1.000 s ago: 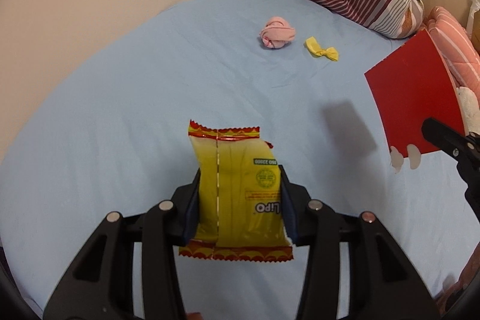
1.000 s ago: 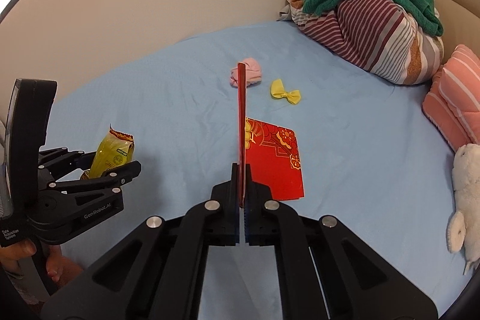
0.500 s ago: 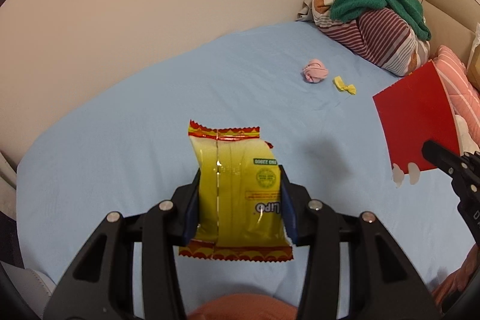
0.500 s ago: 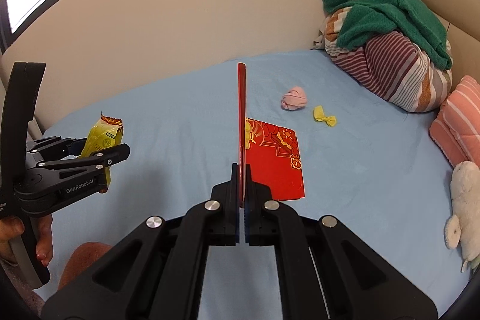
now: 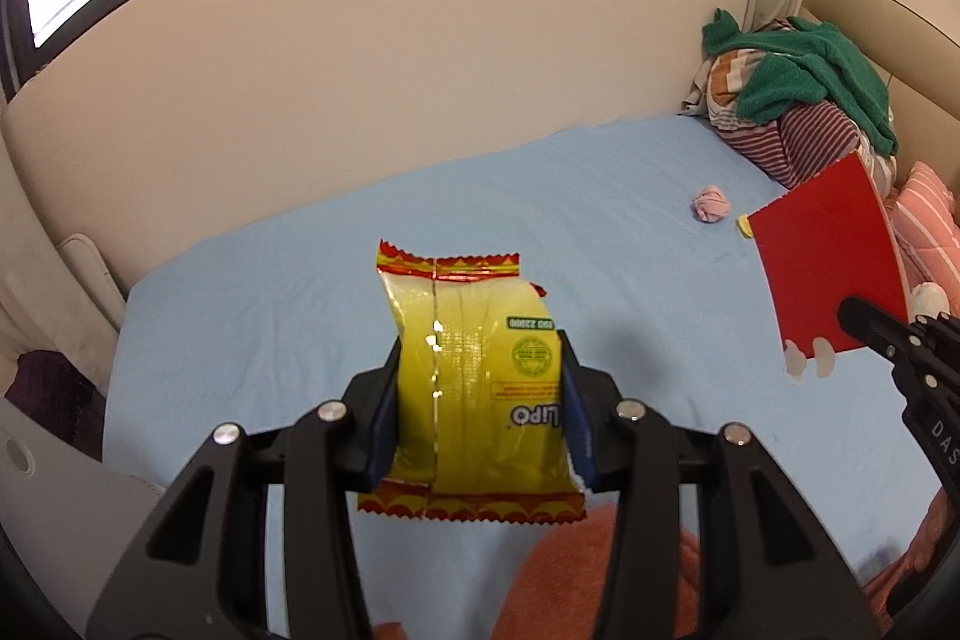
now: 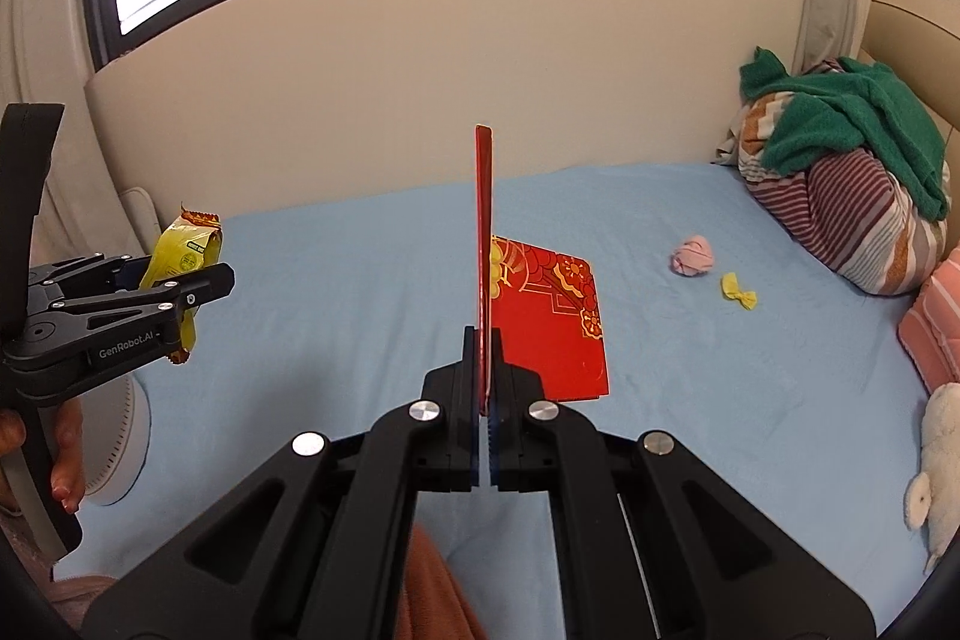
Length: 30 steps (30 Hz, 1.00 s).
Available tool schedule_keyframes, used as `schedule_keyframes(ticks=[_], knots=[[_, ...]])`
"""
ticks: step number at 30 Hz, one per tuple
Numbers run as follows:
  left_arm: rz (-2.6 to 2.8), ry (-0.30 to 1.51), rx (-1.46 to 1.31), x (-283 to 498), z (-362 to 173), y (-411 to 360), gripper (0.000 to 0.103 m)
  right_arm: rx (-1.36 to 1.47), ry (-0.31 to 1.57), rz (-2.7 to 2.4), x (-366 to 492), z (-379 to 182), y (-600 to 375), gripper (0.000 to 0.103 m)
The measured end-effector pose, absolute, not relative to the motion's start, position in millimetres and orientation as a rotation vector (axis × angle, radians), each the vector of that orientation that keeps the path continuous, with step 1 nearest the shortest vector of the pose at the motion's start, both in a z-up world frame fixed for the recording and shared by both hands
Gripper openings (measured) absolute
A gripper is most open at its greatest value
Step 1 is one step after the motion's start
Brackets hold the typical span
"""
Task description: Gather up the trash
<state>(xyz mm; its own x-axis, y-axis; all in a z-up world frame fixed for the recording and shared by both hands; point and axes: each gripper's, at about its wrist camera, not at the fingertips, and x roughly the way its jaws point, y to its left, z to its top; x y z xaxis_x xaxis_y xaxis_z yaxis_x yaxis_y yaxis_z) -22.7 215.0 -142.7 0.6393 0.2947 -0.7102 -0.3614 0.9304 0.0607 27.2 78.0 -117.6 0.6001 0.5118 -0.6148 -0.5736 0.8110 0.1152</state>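
While the left gripper (image 5: 477,412) clamps it, the yellow wrapper (image 5: 474,388) stands upright.

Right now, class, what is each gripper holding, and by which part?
Left gripper: yellow snack wrapper, pinched across its lower half. Right gripper: red envelope, clamped at its bottom edge.

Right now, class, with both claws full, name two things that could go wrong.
The left claw squeezes a puffy yellow snack wrapper; slick foil may slip out. The right claw pinches only the bottom edge of the red envelope, so it could tilt or drop. The pink wad and yellow scrap could be forgotten.
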Motion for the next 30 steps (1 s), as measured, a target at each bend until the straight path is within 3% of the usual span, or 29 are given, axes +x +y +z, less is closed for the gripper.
schedule_keyframes(ticks=[16, 30], knots=[[0.66, 0.687, -0.124, -157, -75, 292, 0.045, -0.134, 0.592, 0.971, -46, -57, 167, 0.001], [1.102, 0.59, -0.195, -311, -38, 377, 0.045, -0.221, 0.51, 1.464, -130, 13, 302, 0.001]])
